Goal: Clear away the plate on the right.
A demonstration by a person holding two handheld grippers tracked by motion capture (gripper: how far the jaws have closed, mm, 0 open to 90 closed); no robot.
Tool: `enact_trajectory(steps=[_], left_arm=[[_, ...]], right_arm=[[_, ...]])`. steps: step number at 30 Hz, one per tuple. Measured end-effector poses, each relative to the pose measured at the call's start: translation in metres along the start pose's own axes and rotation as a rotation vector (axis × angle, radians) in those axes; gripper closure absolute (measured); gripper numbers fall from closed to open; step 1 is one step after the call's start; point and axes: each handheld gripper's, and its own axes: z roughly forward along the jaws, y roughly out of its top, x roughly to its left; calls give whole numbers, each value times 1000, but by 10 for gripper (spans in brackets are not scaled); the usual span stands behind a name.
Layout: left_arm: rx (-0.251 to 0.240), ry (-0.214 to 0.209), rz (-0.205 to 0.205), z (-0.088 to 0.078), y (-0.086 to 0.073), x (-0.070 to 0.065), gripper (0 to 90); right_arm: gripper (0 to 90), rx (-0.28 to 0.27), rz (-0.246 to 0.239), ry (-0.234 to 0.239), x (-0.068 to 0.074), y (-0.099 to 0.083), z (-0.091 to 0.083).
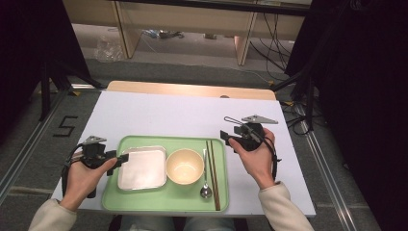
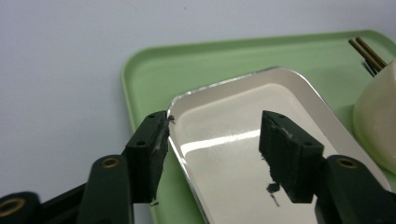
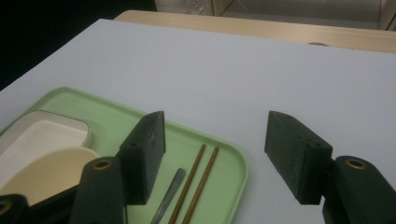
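On the white desk a green tray is lying just in front of the person, holding a metal dish, a cream bowl, chopsticks and a spoon side by side. Both dish and tray are lying with their left edges toward the left gripper, which is far nearer to the dish than the right one. That left gripper's jaws are standing open and straddling the near left rim of the dish, one jaw outside the rim just beside it, the other over the shiny floor, with neither pad pressing; the dish is resting flat in the tray's left part. Over the desk past the tray's right edge, the right gripper is hovering with its jaws open and nothing between them, the chopsticks' long axis running away from the person beside it.
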Motion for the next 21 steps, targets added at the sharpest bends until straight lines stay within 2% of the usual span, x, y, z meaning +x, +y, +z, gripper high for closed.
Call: enact_trajectory(steps=[1,2,3,4,5,6,8,9,10,12,13,14,15,16,17,19,20,21], left_arm=[[-23,14,21,-3,1,0,403],[-53,19,25,-5,2,0,389],[-88,34,31,-8,3,-1,372],[-123,44,49,-12,4,0,360],[-147,51,58,-15,5,-1,344],[-193,63,85,-20,7,-1,335],[-237,77,114,-27,9,-2,318],[-256,72,118,-31,10,-2,313],[-271,71,120,-35,11,-3,309],[-310,84,137,-43,11,-4,284],[-334,98,150,-47,11,-5,280],[-358,110,161,-52,10,-6,273],[-389,117,173,-56,10,-6,261],[-416,130,173,-61,8,-8,253],[-455,153,189,-65,6,-9,248],[-527,194,221,-76,-1,-12,245],[-545,199,217,-78,-4,-13,237],[-563,208,211,-82,-7,-13,233]], right_arm=[[390,-2,3,0,0,0,0],[389,-4,11,10,0,0,0],[389,7,-6,-14,-1,0,-2],[389,-3,15,-3,0,-1,-2],[389,-15,-1,-6,-1,-1,-2],[389,-23,9,12,-1,-1,-2],[389,-32,-14,-8,-2,-1,-3],[389,-36,4,8,-1,-2,-5],[389,-51,-3,7,-2,-2,-5],[389,-58,22,12,0,-3,-7],[389,-68,-3,7,-1,-3,-8],[389,-72,-16,5,-1,-3,-10],[389,-86,-5,13,-1,-4,-11],[389,-121,-8,14,-1,-5,-13],[390,-137,-5,-10,0,-6,-16],[389,-168,-2,14,1,-9,-20],[389,-193,-28,18,0,-11,-21],[390,-186,-3,7,2,-13,-24]])
